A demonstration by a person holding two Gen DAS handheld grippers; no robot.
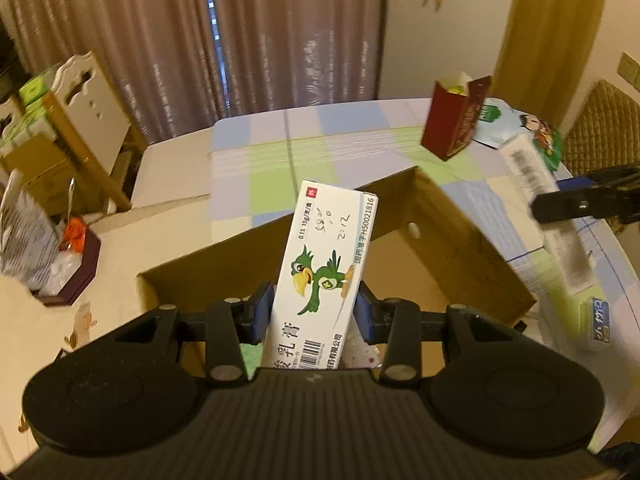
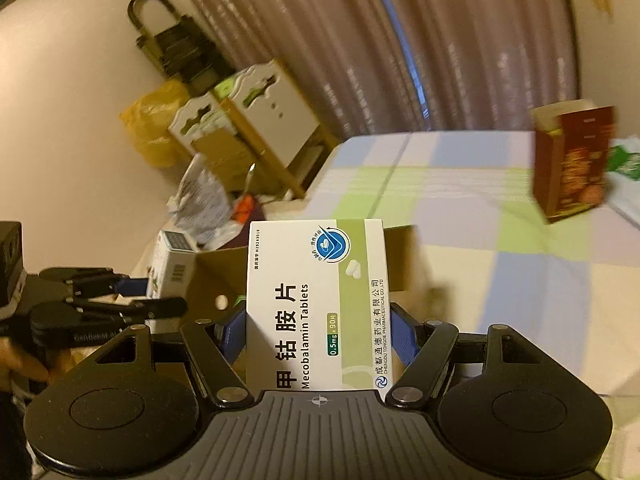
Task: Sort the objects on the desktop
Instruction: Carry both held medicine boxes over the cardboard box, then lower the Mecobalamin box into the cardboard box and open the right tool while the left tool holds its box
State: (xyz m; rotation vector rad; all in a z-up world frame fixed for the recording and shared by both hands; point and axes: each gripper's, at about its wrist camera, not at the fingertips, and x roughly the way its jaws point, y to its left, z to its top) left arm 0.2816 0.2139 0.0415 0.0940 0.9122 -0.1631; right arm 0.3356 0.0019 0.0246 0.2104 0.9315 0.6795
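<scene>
My left gripper (image 1: 314,312) is shut on a white ointment box with a green parrot (image 1: 326,276) and holds it over the open brown cardboard box (image 1: 472,248). My right gripper (image 2: 316,332) is shut on a white and green Mecobalamin tablet box (image 2: 316,304), with the cardboard box (image 2: 400,256) just behind it. The right gripper shows at the right edge of the left wrist view (image 1: 580,200), holding its box (image 1: 552,216). The left gripper shows at the left of the right wrist view (image 2: 132,296), with the ointment box (image 2: 172,260).
A dark red carton (image 1: 456,116) stands on the checked tablecloth (image 1: 280,152) at the far right. A colourful packet (image 1: 540,128) lies behind it. A small blue-labelled packet (image 1: 598,318) lies by the box. Chairs and bags (image 1: 60,184) crowd the left.
</scene>
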